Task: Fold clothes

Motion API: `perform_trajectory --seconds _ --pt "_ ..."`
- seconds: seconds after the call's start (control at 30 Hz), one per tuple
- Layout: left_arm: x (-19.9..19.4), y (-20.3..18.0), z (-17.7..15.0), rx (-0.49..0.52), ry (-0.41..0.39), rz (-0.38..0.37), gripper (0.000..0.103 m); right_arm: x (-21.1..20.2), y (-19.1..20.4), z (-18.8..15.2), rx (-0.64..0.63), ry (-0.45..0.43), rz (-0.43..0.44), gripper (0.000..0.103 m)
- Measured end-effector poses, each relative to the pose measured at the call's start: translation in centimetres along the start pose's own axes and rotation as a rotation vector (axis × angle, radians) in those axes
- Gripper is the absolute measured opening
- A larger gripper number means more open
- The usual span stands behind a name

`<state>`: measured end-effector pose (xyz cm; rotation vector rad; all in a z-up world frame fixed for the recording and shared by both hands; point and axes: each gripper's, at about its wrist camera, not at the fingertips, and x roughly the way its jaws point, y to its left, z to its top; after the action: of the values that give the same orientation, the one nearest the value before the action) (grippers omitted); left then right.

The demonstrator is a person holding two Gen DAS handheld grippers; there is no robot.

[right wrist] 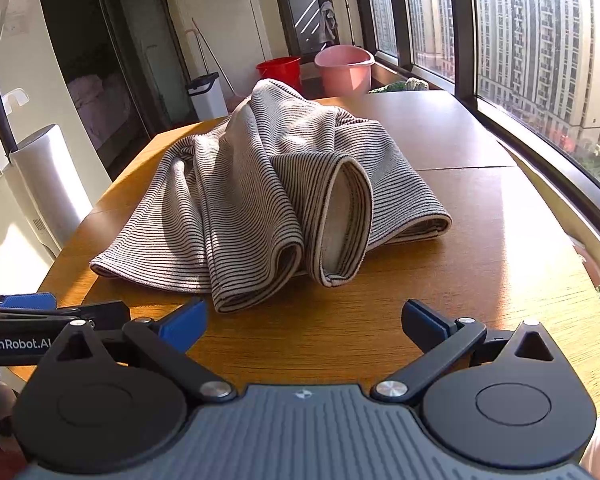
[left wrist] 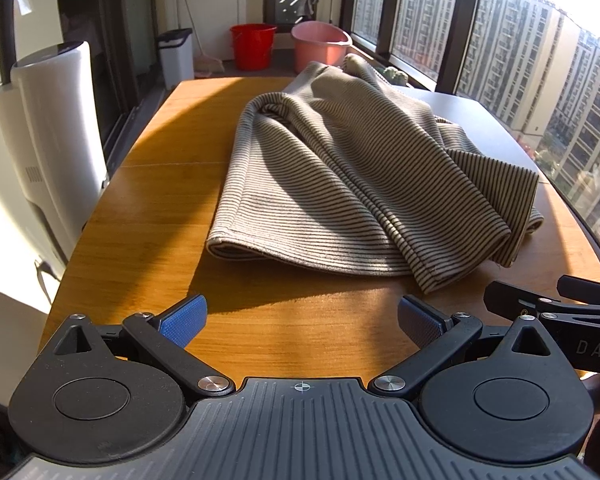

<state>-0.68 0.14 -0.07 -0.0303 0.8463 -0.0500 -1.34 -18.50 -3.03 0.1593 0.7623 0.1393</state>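
Note:
A grey garment with thin dark stripes [left wrist: 352, 184] lies loosely crumpled on the wooden table [left wrist: 148, 216], with rolled folds at its near edge. In the right wrist view the garment [right wrist: 260, 184] sits just ahead of the fingers. My left gripper [left wrist: 302, 320] is open and empty, hovering over bare table short of the garment's near hem. My right gripper [right wrist: 304, 322] is open and empty, also short of the garment. Each gripper shows at the edge of the other's view: the right one [left wrist: 556, 304] and the left one [right wrist: 40, 312].
A white appliance [left wrist: 56, 120] stands left of the table. A red bucket [left wrist: 254, 46], pink basin [left wrist: 320, 46] and white bin [left wrist: 176, 56] sit on the floor beyond the far end. Windows [left wrist: 540, 60] run along the right side, close to the table edge.

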Motion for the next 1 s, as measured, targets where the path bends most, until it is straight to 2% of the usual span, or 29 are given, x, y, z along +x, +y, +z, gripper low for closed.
perform_trajectory --seconds 1.0 --pt "0.19 0.28 0.2 -0.009 0.012 -0.011 0.103 0.19 0.09 0.01 -0.001 0.025 -0.01 0.103"
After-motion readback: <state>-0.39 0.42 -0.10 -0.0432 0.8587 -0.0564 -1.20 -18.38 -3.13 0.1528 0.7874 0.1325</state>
